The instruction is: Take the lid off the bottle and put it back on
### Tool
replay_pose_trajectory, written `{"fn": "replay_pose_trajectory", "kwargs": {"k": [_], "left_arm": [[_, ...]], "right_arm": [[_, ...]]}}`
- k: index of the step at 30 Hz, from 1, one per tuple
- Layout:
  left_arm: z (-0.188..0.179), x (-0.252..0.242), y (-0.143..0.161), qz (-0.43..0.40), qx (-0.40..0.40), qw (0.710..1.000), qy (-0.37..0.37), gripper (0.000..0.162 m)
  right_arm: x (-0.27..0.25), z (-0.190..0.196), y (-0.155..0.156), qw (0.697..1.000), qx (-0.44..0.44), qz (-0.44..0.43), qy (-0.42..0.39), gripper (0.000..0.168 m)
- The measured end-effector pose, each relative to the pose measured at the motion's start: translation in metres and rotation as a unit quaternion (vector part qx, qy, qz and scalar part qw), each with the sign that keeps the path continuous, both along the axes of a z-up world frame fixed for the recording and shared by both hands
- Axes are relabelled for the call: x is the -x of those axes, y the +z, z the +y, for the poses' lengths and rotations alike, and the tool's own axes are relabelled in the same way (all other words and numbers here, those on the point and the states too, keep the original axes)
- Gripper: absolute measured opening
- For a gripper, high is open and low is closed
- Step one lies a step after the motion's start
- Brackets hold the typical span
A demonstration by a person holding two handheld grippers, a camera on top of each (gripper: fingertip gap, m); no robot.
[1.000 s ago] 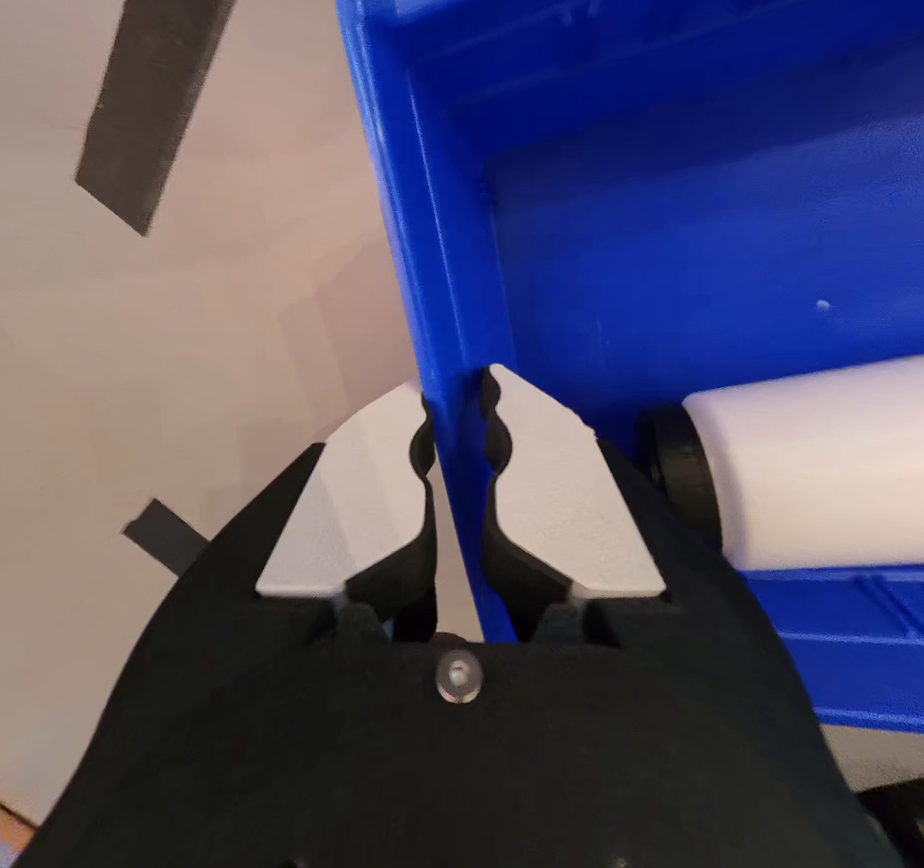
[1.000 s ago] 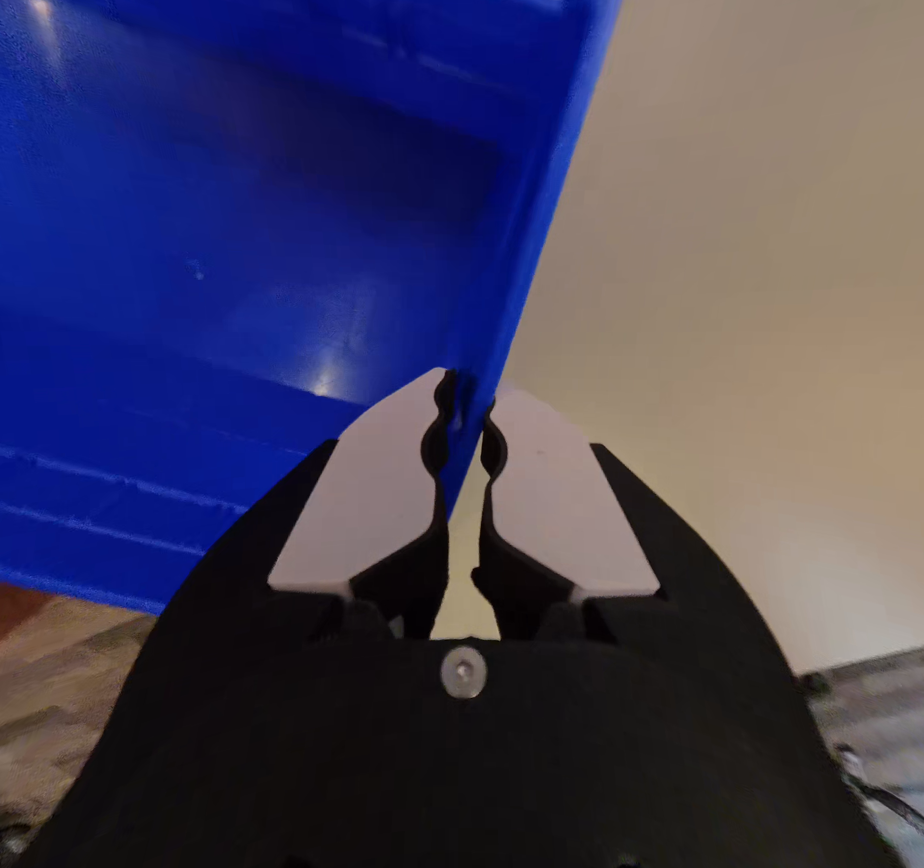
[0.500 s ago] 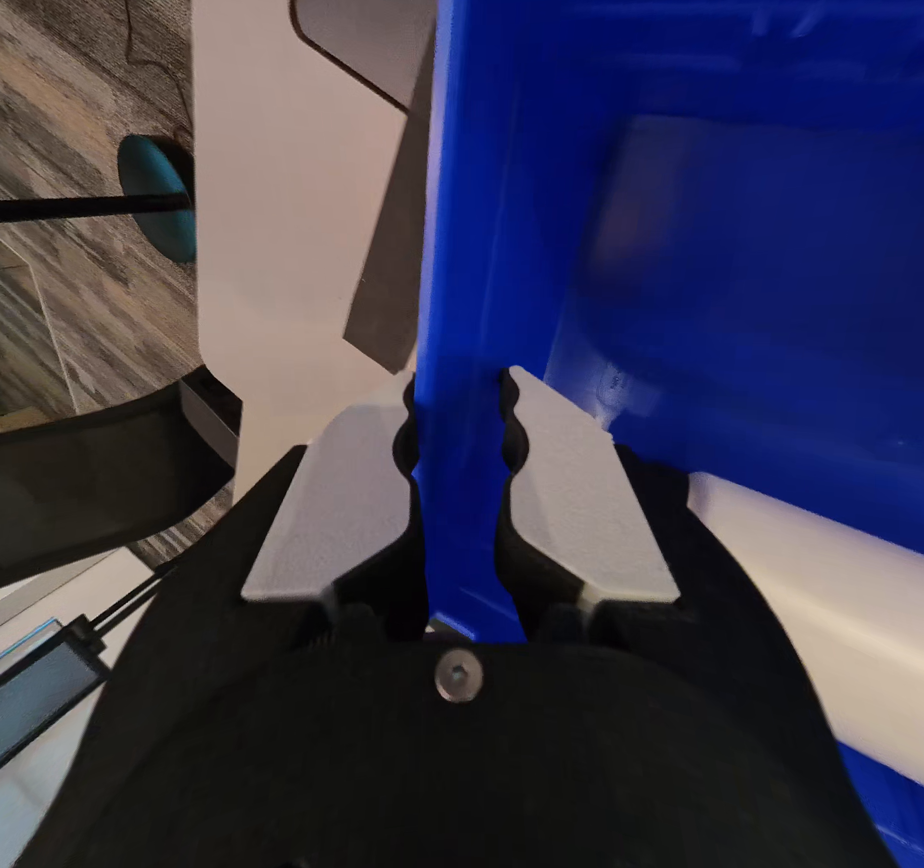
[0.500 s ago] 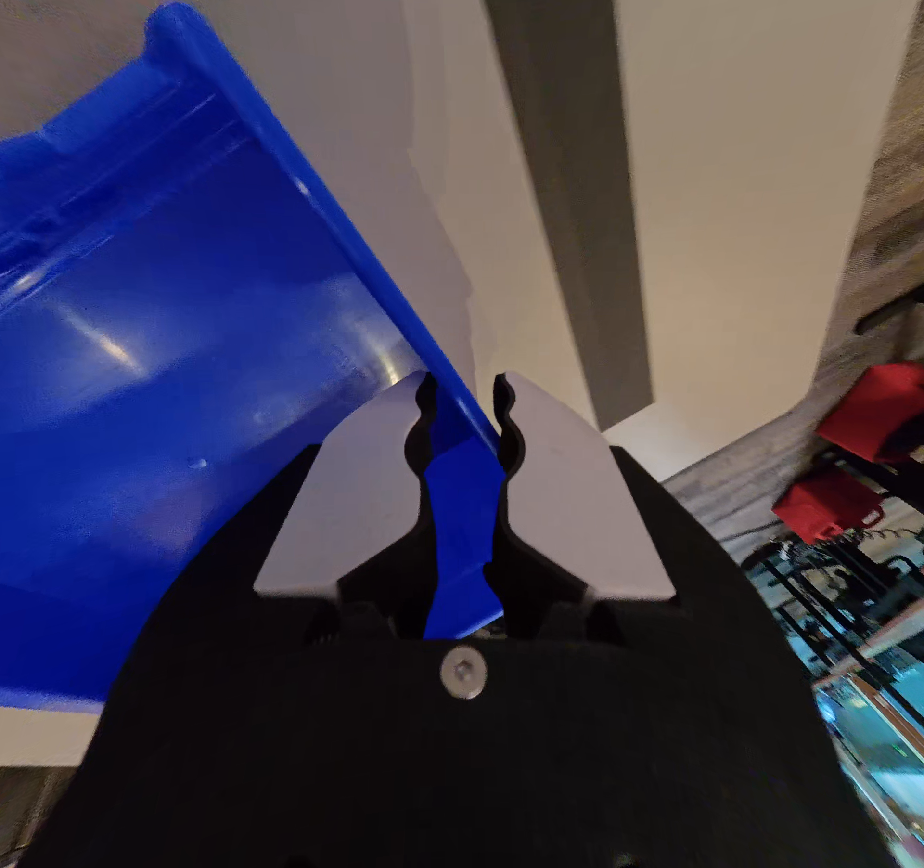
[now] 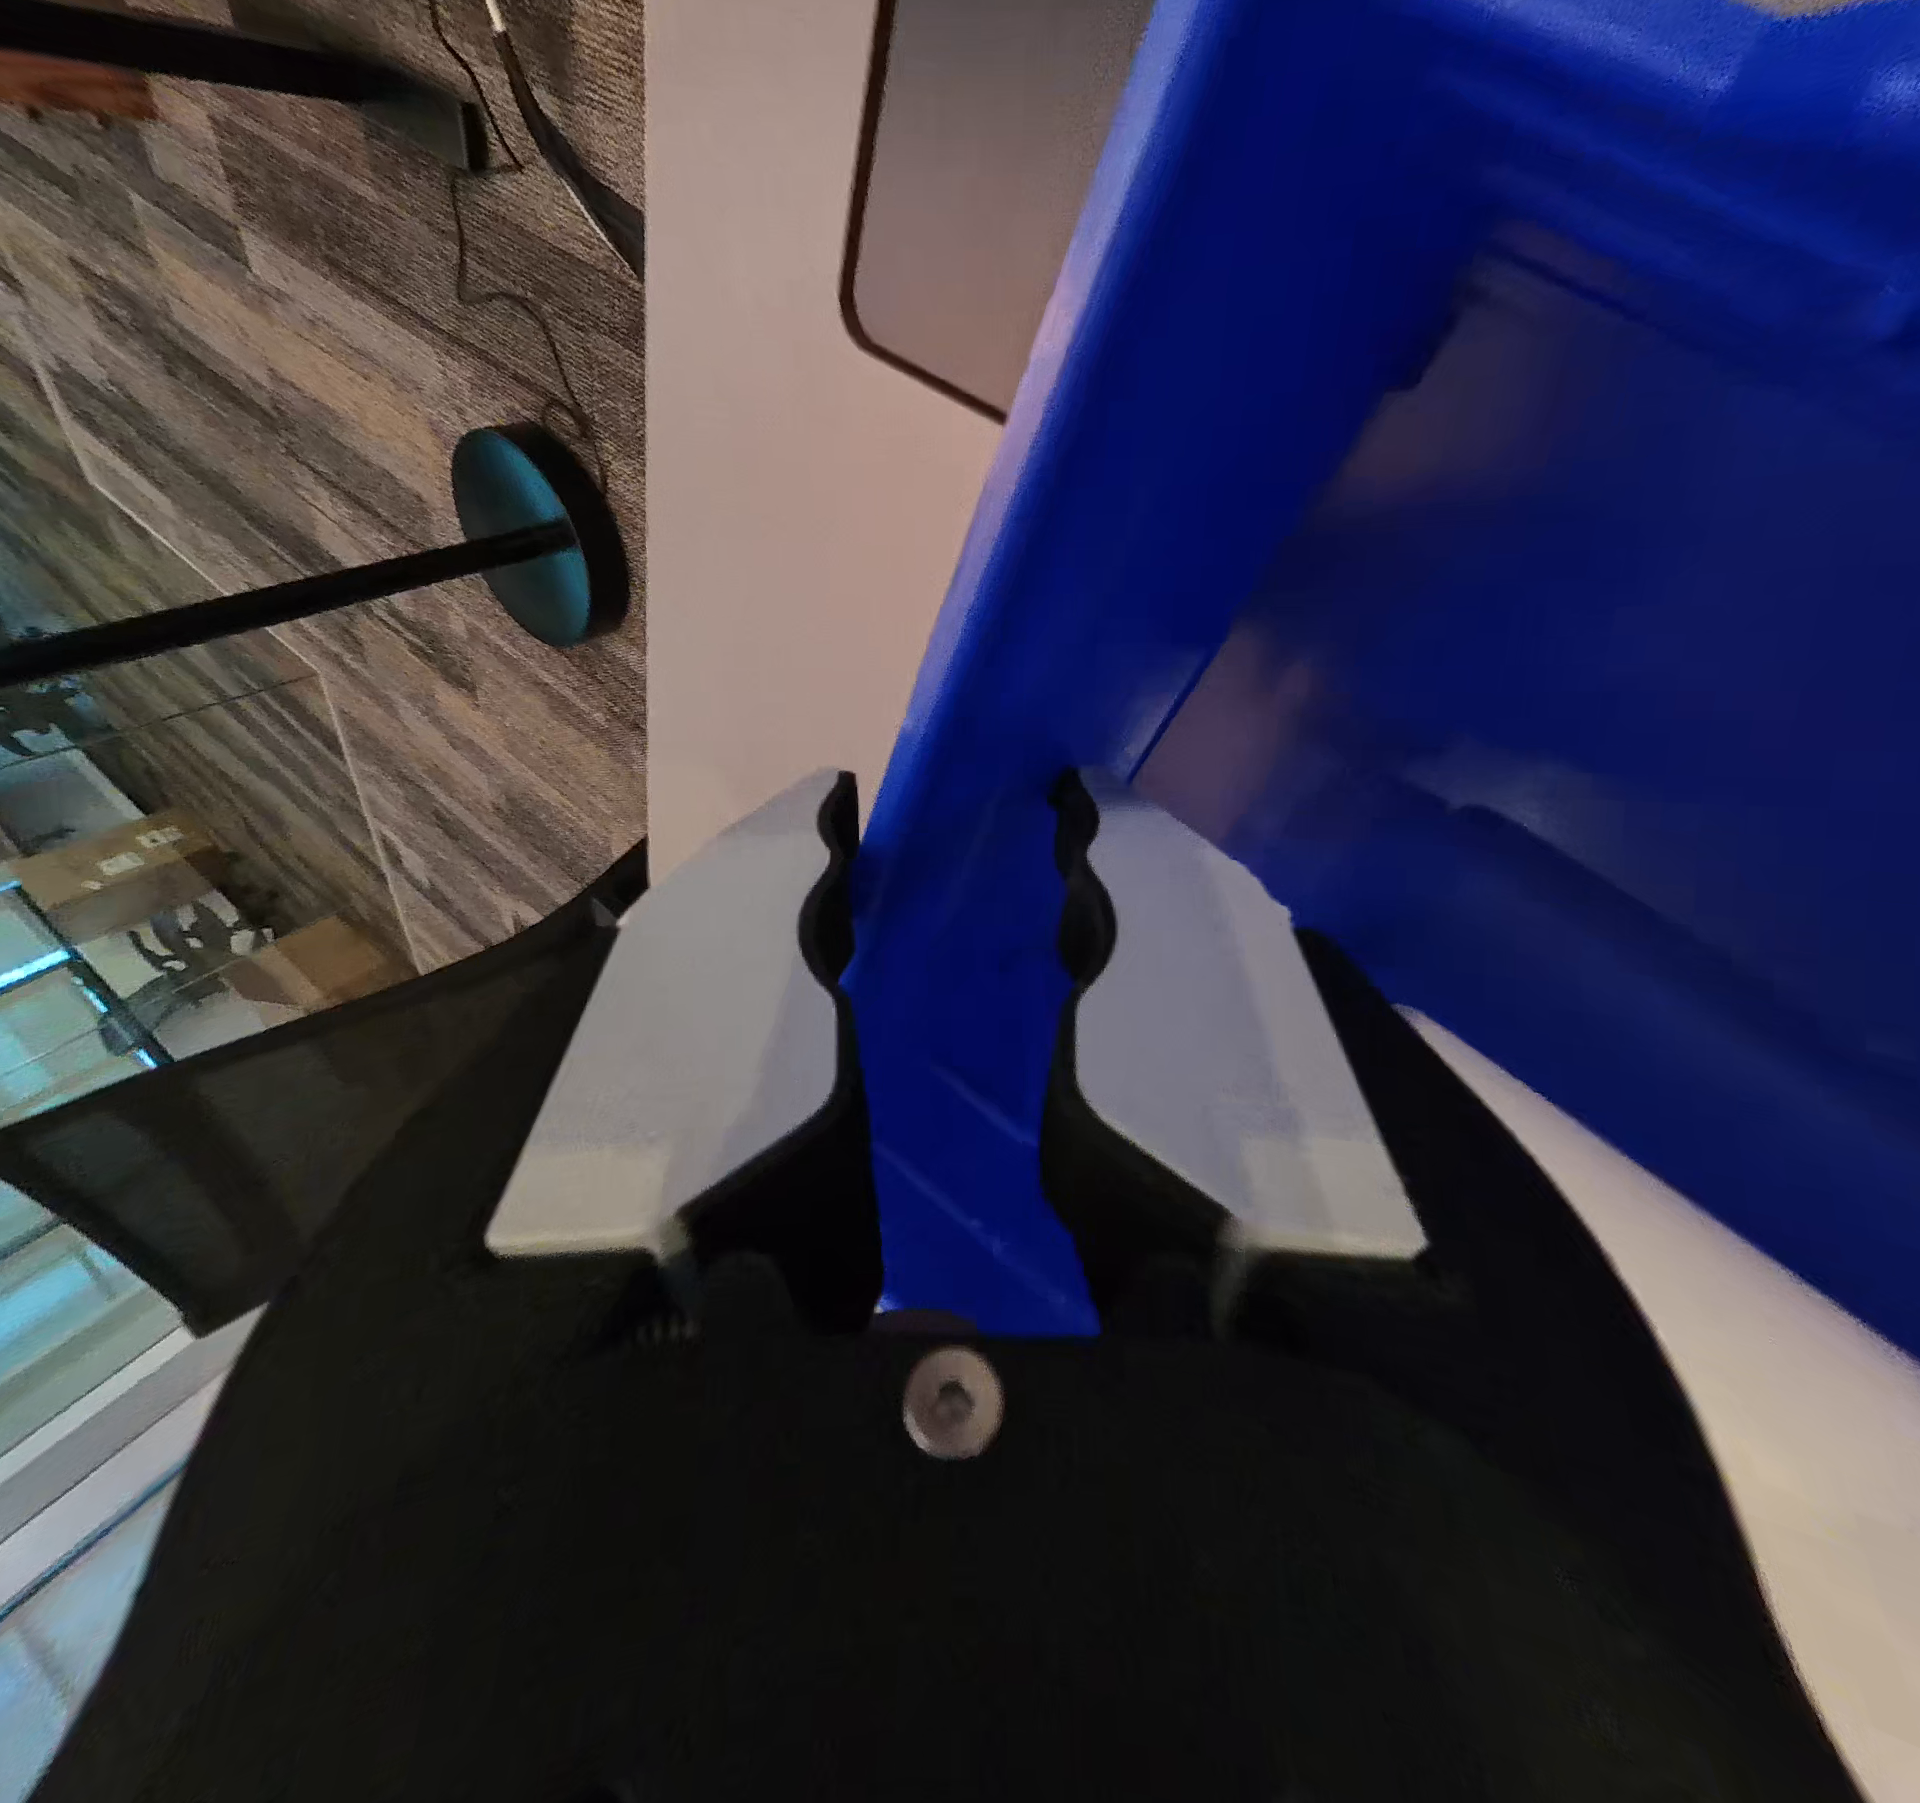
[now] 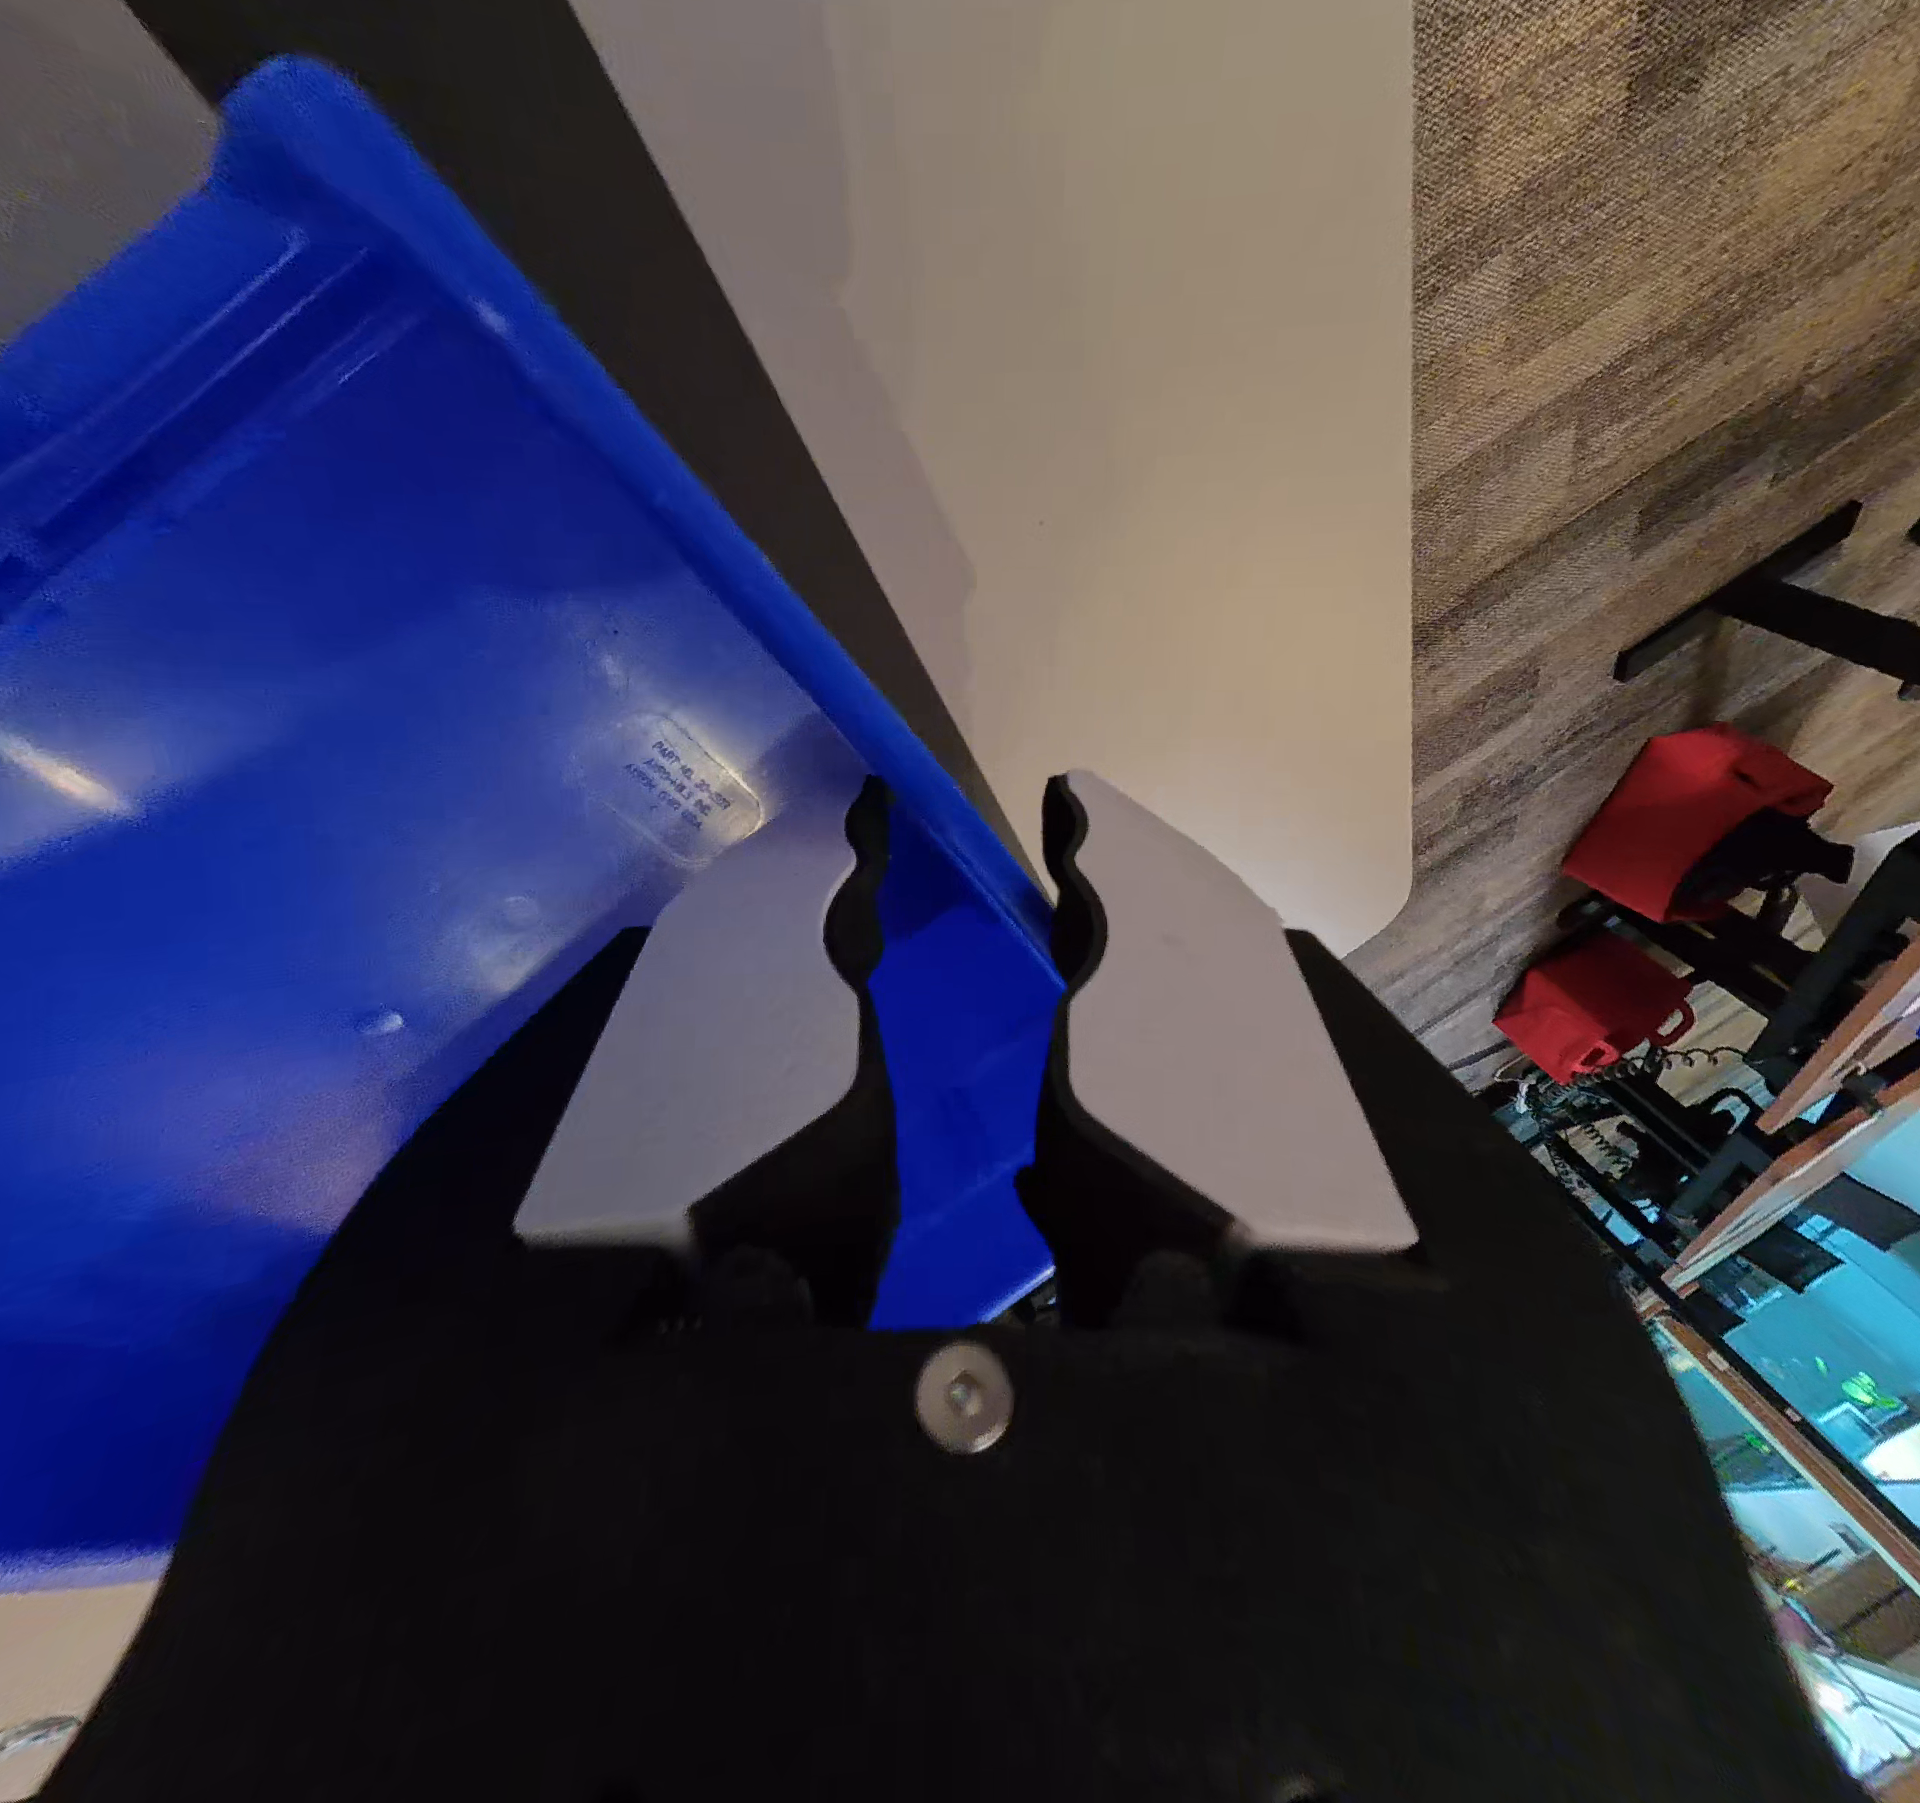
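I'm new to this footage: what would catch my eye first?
A bright blue bin fills both views, tilted above the white table. The left tool and right tool each clamp one of its side walls. A white bottle shows at the left view's lower right.

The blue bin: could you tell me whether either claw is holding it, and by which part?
Both hold the blue bin: the left claw and right claw each grip a side wall.

Black tool [image 5: 956, 880], grey finger plates
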State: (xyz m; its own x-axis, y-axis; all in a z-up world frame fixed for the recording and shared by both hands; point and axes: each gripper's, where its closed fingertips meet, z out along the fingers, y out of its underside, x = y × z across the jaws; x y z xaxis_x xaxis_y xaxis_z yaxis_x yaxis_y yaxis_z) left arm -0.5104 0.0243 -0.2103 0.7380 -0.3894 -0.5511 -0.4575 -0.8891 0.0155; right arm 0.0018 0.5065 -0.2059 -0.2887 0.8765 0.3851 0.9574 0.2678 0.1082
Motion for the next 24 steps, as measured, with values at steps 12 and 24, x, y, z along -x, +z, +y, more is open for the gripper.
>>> {"fn": "replay_pose_trajectory", "kwargs": {"k": [12, 24], "left_arm": [[0.018, 0.017, 0.001, 0.003, -0.013, 1.000, 0.024, 0.038], [0.023, 0.024, 0.001, -0.018, -0.022, 0.996, 0.085, 0.039]], "right_arm": [[0.014, 0.015, -0.001, 1.000, -0.013, 0.021, -0.006, 0.031], [0.021, 0.021, -0.002, 0.999, -0.029, 0.028, -0.012, 0.036]]}}
